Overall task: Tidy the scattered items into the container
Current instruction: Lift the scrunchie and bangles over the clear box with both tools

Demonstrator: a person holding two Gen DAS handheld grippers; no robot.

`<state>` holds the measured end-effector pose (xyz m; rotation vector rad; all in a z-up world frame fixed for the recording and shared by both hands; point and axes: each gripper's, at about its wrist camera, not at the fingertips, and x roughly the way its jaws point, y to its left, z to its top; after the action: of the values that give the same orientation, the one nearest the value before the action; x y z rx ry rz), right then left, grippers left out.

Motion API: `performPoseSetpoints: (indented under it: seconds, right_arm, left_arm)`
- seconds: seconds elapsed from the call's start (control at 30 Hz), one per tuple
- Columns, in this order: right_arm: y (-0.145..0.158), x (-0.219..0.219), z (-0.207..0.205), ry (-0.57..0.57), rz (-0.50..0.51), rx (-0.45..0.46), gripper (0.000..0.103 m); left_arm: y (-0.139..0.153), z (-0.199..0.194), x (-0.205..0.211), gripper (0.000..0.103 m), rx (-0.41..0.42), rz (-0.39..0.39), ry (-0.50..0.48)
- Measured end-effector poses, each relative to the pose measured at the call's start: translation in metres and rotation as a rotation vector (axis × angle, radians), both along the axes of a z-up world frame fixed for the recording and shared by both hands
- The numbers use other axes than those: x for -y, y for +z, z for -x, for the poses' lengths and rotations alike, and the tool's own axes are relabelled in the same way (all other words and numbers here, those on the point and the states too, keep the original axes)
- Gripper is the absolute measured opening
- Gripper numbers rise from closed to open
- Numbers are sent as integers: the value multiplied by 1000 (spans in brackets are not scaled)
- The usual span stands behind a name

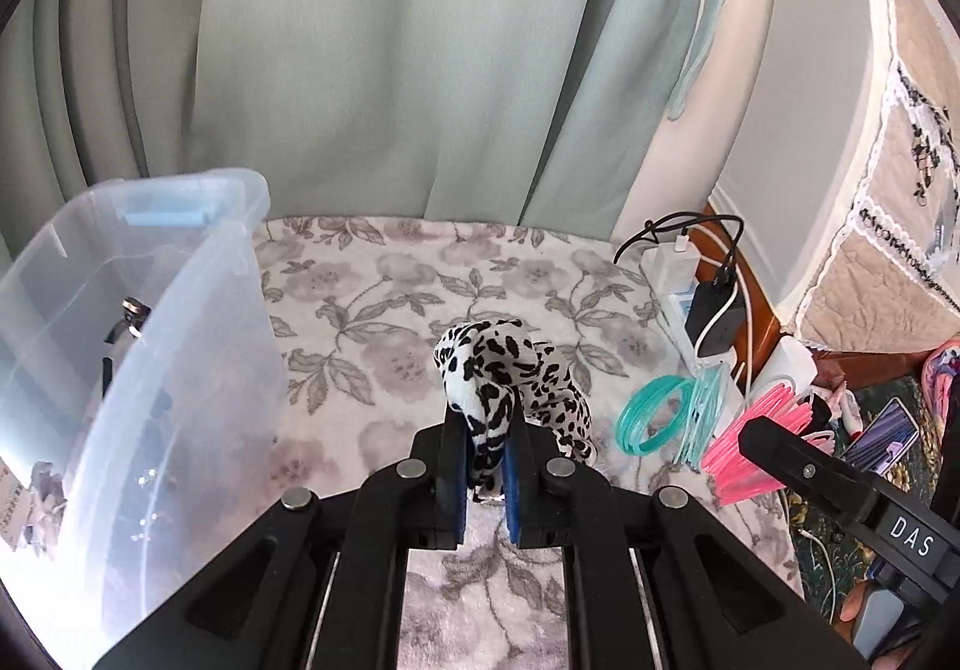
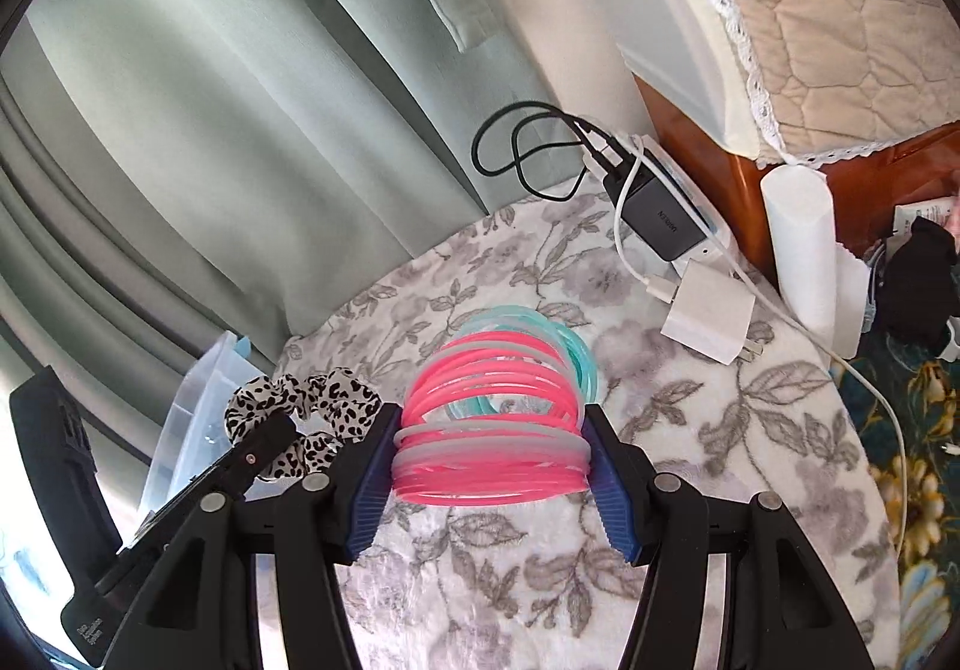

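Between our left claw pads: one leopard scrunchie, pinched, standing upright. Right claw grips one pink-teal coil, axis slanting away.

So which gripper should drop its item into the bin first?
Left, probably. The left gripper is already shut on the leopard scrunchie, and the clear bin stands right beside it. The right gripper brackets the pink bands, farther off.
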<state>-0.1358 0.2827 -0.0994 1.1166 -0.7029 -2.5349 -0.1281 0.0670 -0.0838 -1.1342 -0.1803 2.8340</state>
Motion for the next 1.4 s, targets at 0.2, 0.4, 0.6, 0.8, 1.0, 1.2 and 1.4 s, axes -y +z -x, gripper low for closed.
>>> performPoseSetpoints:
  seconds: [0.2,0.4,0.6,0.8,1.0,1.2,1.4]
  right_arm:
    - [33,4,-30,14,8,-74,62]
    - [63,10,-57,26,5,-146,62]
    - [98,16,-84,32,-6,-224,62]
    - [128,34,-107,62,-34,-289,62]
    - [147,60,-123,119,-23,-334,62]
    - [160,88,-129,176,-33,-363,62]
    - [171,120,-134,243,-37,-385,62]
  left_arm:
    - [39,-32,4,9,-82,-1,8]
    - [71,-63,14,9,-156,-19,24]
    - [98,-93,30,9,-224,-47,42]
    - [119,-122,56,9,-293,-78,70]
    - [137,-143,82,9,-344,-91,101]
    - [144,-165,111,9,-382,-107,149]
    - [144,-177,145,9,-396,-127,213]
